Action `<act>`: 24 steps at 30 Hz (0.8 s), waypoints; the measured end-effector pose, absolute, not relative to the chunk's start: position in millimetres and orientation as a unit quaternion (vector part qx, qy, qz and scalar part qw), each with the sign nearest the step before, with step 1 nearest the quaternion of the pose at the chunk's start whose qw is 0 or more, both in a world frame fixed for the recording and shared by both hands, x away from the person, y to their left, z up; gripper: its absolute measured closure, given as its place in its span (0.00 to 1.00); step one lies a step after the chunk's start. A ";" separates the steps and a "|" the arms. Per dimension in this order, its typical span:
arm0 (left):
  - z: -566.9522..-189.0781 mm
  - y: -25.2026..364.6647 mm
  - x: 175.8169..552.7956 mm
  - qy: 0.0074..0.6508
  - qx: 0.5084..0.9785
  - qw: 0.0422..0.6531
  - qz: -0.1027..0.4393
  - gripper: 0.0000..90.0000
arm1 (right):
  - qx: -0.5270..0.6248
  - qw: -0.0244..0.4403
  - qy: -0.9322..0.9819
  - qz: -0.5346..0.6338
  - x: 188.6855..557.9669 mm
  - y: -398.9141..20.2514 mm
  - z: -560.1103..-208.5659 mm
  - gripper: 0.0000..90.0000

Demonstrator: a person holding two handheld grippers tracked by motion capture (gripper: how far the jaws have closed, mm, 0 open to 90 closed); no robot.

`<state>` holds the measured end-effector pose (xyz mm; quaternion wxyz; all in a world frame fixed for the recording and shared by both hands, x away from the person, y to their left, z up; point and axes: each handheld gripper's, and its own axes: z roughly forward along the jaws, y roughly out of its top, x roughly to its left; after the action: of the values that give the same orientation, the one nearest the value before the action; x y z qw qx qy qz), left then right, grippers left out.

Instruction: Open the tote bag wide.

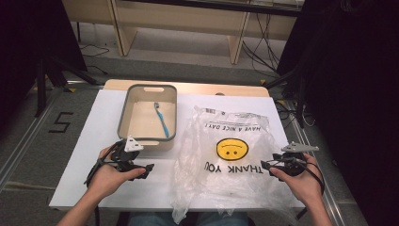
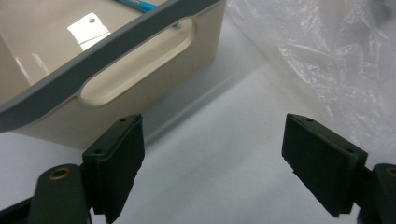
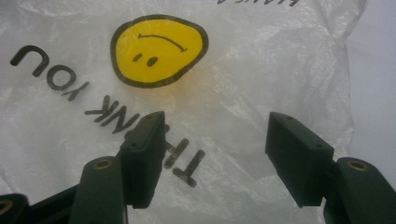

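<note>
A clear plastic bag [image 1: 230, 150] with a yellow smiley face and "THANK YOU" print lies flat on the white table [image 1: 89, 155]. A beige bin with a grey rim [image 1: 148, 115] stands at the left and holds a blue toothbrush [image 1: 161, 119]. My left gripper [image 1: 147, 170] is open just in front of the bin's near wall [image 2: 140, 79], jaws wide, nothing between them. My right gripper [image 1: 265, 166] is open at the bag's right edge; its jaws stand over the printed plastic [image 3: 210, 107] with nothing pinched.
A white tag [image 2: 88, 30] lies on the bin's floor. The table's wooden far edge [image 1: 188, 85] shows behind the white cover. Wooden furniture legs and cables stand on the floor beyond. Bare white table lies between the bin and the bag.
</note>
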<state>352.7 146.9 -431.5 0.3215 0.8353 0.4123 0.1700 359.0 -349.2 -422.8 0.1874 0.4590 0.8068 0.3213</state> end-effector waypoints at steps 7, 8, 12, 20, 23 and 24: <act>-429.2 138.9 352.6 0.404 0.838 0.325 0.171 0.24 | 0.464 0.186 0.806 0.316 360.6 -348.9 -421.9 0.43; -428.2 137.3 352.3 0.402 0.838 0.326 0.169 0.24 | 0.465 0.185 0.807 0.316 361.1 -349.0 -421.7 0.43; -423.9 126.0 350.1 0.395 0.838 0.345 0.150 0.26 | 0.477 0.185 0.805 0.300 365.0 -351.6 -419.8 0.43; -430.8 97.2 348.0 0.384 0.845 0.359 0.097 0.27 | 0.500 0.191 0.804 0.260 372.6 -357.7 -423.0 0.42; -435.9 86.9 348.9 0.385 0.850 0.348 0.092 0.27 | 0.515 0.183 0.803 0.236 375.4 -360.3 -430.6 0.41; -435.9 86.9 348.9 0.385 0.850 0.348 0.092 0.26 | 0.516 0.183 0.804 0.231 376.1 -360.8 -432.8 0.41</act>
<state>348.9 86.9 -435.9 0.3479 0.8501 0.3845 0.0922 376.1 -360.8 -432.8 0.1826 0.5161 0.8042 0.2314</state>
